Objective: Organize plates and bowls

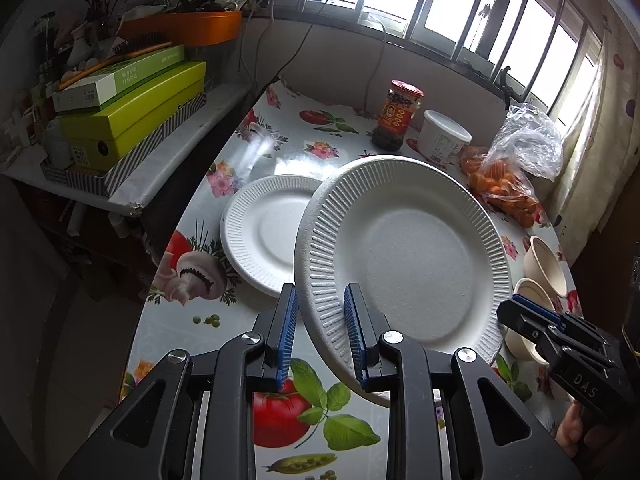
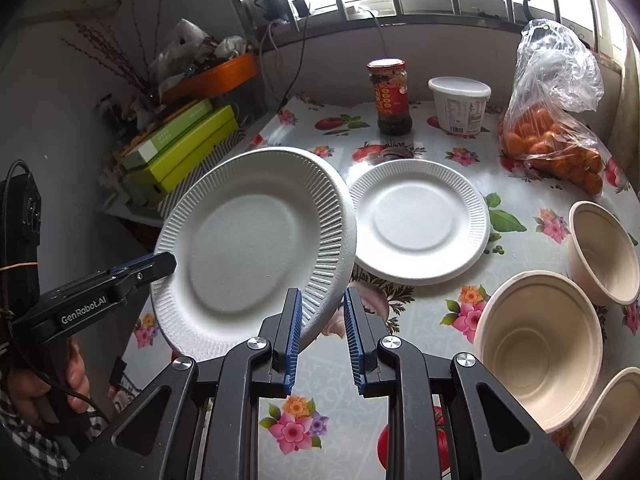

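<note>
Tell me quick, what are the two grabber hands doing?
Left gripper: closed on the rim of the lifted white plate.
Right gripper: closed on the same plate's rim, on the opposite side.

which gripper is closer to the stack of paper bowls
Right. The right gripper holds the raised plate's edge on the side beside the bowls; the left gripper grips the plate's opposite edge, farther away.
</note>
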